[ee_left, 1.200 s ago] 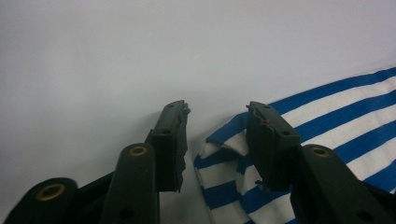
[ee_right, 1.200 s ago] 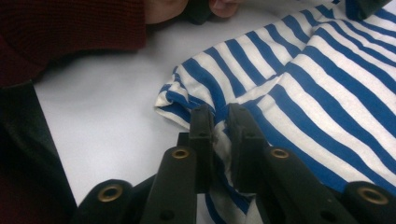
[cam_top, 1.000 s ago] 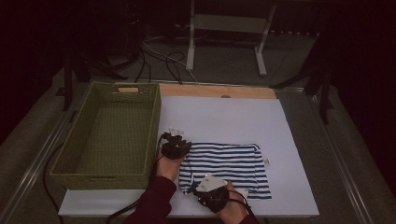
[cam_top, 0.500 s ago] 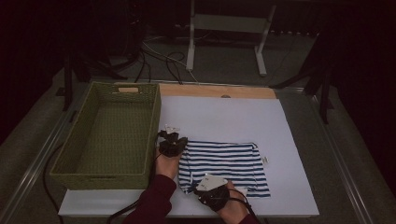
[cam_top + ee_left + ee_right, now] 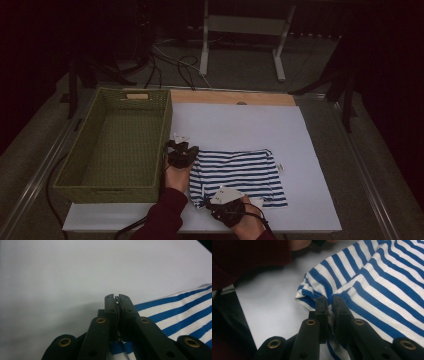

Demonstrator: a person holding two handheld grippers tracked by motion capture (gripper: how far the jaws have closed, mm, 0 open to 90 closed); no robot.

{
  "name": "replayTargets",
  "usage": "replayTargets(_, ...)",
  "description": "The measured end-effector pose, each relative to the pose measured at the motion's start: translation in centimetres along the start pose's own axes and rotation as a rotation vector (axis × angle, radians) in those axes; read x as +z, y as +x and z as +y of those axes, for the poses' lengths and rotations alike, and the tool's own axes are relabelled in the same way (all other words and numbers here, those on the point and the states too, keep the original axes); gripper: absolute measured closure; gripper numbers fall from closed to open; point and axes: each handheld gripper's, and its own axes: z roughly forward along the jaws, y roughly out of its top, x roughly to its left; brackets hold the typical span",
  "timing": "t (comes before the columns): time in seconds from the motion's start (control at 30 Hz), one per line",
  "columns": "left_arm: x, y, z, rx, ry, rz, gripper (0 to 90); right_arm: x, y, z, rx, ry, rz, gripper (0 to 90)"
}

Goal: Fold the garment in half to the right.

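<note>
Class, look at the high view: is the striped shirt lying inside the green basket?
No, the striped shirt lies flat on the white table, beside the green basket.

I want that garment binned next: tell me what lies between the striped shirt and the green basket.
In the high view, the left gripper, shut on the striped shirt at its corner, sits beside the green basket; otherwise bare white table.

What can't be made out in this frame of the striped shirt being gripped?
- Left gripper: cloth between its closed jaws, hidden by the jaws, left gripper view.
- Striped shirt: near-left corner covered by right gripper, high view.
- Shirt tag: too small to read.
</note>
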Motion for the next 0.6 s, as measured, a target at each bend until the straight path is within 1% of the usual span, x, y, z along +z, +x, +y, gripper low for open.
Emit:
replayTargets(0.1,-0.2,-0.1,0.1,-0.004,-0.010,-0.005,86.9,-0.2,-0.2,0.0,0.023,-0.011,0.015,83.8)
replayTargets(0.2,-0.5,-0.1,0.2,-0.017,-0.032,-0.017,86.8,-0.3,-0.3,0.0,0.038,-0.023,0.018,83.8)
replayTargets(0.4,-1.2,-0.3,0.6,-0.021,-0.071,-0.020,86.8,-0.8,-0.5,0.2,0.039,-0.057,0.018,83.7)
replayTargets(0.6,-1.8,-0.6,1.1,-0.014,-0.089,-0.032,86.8,-1.2,-0.7,0.3,0.045,-0.071,0.024,83.7)
